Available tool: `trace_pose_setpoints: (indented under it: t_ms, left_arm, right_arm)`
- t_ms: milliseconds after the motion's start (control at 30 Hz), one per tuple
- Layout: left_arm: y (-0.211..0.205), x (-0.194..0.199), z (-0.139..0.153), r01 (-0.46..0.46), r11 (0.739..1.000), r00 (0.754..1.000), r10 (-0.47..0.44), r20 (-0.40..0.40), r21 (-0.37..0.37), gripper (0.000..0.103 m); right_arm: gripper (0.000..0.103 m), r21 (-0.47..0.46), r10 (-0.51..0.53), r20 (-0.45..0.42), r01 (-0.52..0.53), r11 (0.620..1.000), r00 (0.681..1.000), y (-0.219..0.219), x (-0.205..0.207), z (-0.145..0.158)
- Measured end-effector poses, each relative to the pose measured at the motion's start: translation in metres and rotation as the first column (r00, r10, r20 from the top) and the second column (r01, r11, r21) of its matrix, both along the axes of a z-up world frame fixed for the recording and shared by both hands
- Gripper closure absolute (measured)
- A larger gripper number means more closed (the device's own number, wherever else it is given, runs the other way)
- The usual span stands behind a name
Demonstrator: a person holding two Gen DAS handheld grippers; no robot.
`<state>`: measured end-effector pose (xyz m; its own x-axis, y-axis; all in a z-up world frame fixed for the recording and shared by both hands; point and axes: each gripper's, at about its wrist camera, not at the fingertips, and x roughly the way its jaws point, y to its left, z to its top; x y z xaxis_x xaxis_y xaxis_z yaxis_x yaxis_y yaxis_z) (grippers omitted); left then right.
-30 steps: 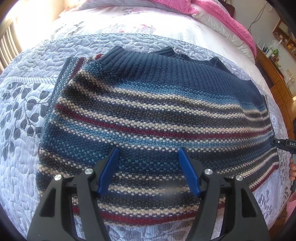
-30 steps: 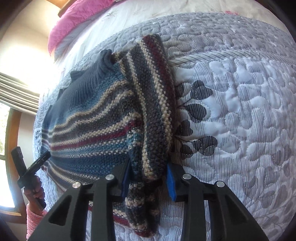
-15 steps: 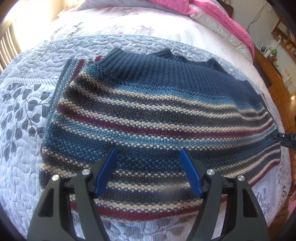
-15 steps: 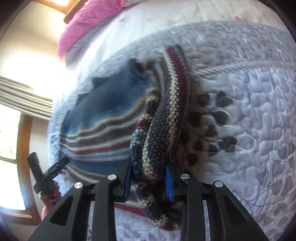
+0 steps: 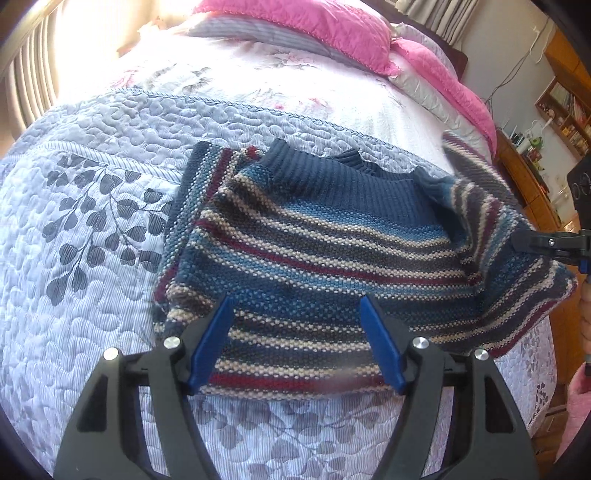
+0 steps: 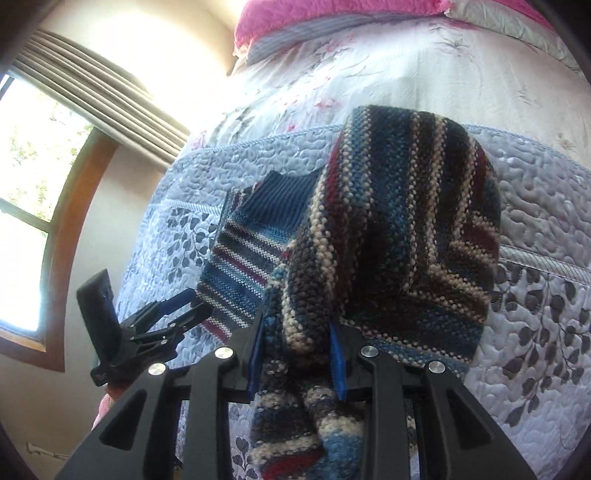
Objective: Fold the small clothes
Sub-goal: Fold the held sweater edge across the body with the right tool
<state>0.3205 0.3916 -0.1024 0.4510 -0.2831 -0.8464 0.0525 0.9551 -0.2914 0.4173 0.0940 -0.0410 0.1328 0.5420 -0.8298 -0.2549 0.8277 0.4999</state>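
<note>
Folding a striped knit sweater [image 5: 332,251] lying on the quilted bedspread [image 5: 92,192] of the bed, collar [image 5: 332,166] pointing toward the pink pillows [image 5: 325,33], hem nearest the left wrist camera.

Long axis: running roughly left-right across the left view, with the stripes lying along it. Collar-to-hem direction running away from the near bed edge.

Right gripper [image 6: 297,360]: clenched on a bunched fold of knit, lifting the sweater's right side clear of the bedspread; cloth draping over and hanging below the jaws. Same gripper [image 5: 546,245] appearing at the right margin of the left view, biting the raised edge.

Left gripper [image 5: 295,343]: released, jaws spread wide, hovering above the hem, gripping nothing. Contact with the knit not resolvable; probably just above it.

Left side of the sweater: already turned inward, narrow band [image 5: 192,206] showing beside the body.

Judgement on doing the step well: carrying the lifted side across toward the centre line, keeping the edge parallel to the opposite side. Keeping the knit slightly taut to stop the heavy fabric sagging into a diagonal crease. Lowering the left gripper onto the hem to pin the body against dragging. Laying down before letting go, not dropping.
</note>
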Motion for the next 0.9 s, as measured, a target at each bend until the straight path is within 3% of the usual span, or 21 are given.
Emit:
trace_pose_setpoints:
  t_ms: [267, 367, 500, 667, 767, 900]
  left_arm:
    - [0.006, -0.003, -0.004, 0.001, 1.0, 1.0, -0.001, -0.004, -0.015, 0.033]
    - [0.006, -0.003, -0.004, 0.0, 1.0, 1.0, 0.0, -0.006, -0.018, 0.033]
    - [0.001, -0.004, -0.001, 0.006, 1.0, 1.0, -0.006, -0.01, -0.029, 0.033]
    - [-0.005, -0.001, 0.006, 0.013, 0.996, 1.0, -0.014, -0.018, -0.092, 0.033]
    - [-0.018, 0.005, 0.008, 0.027, 0.987, 0.999, -0.033, -0.038, -0.159, 0.033]
    - [-0.048, 0.017, 0.001, 0.059, 0.967, 0.993, -0.083, -0.086, -0.246, 0.033]
  right_arm:
    - [0.072, -0.096, 0.02, -0.058, -0.025, 0.995, 0.998, 0.026, -0.001, -0.055]
    - [0.064, -0.082, 0.031, -0.077, -0.037, 0.996, 0.997, 0.027, -0.004, -0.066]
    - [0.051, -0.011, 0.046, -0.078, -0.047, 0.999, 0.996, 0.026, -0.008, -0.054]
    - [0.051, 0.083, 0.014, -0.031, -0.012, 0.996, 0.999, -0.006, -0.02, -0.01]
    - [0.051, 0.003, -0.018, 0.03, 0.018, 1.0, 0.999, -0.035, -0.032, 0.005]
    - [0.051, -0.11, -0.069, 0.063, 0.075, 0.991, 0.996, -0.081, -0.05, -0.004]
